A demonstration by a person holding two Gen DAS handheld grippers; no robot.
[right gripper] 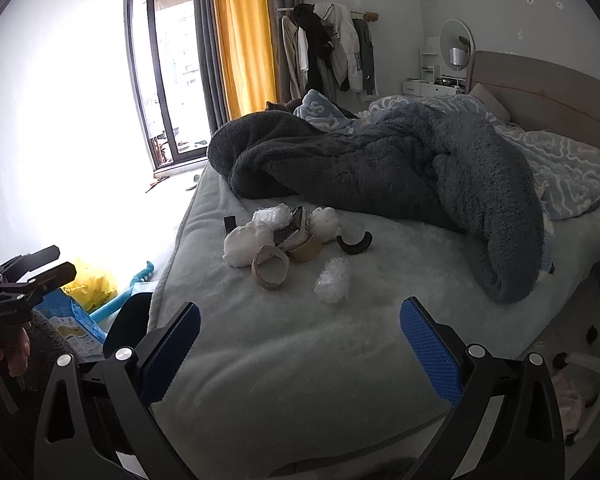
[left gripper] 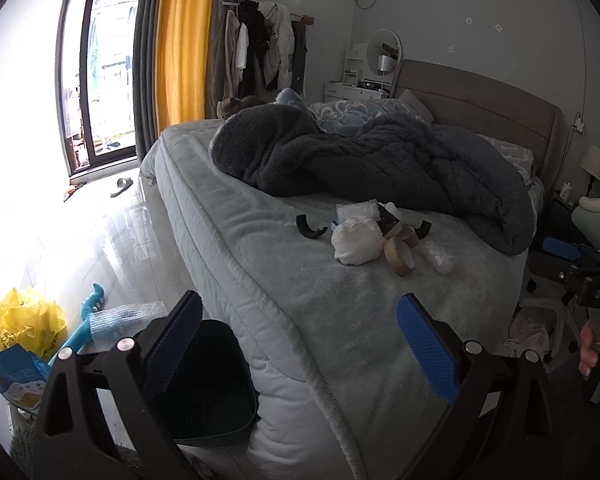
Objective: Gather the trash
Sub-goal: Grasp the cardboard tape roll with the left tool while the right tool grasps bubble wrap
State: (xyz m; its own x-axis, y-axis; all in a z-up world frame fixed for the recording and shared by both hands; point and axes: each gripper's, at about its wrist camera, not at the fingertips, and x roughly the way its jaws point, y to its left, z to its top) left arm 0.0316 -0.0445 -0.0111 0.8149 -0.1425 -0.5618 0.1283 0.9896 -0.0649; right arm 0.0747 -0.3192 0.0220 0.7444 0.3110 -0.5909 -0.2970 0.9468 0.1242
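Both the left hand-held gripper (left gripper: 300,336) and the right hand-held gripper (right gripper: 300,340) gape wide and empty at the bottom of their frames, while the trash pile (right gripper: 276,240) sits mid-frame on the bed (right gripper: 300,360), and a dark bin (left gripper: 204,380) stands lower left on the floor.

I'm looking into a bedroom with white walls (right gripper: 500,8), where hard daylight pours through a tall dark-framed glass door (left gripper: 96,80) and glares off the glossy pale floor (left gripper: 112,232). Grey and yellow curtains (right gripper: 240,36) hang beside the door, next to a clothes rack (right gripper: 332,48) loaded with garments. The bed (right gripper: 300,340) has a beige padded headboard (right gripper: 548,92) and a rumpled dark grey fleece blanket (right gripper: 400,168); I can see a round mirror (right gripper: 456,44) by the far wall.
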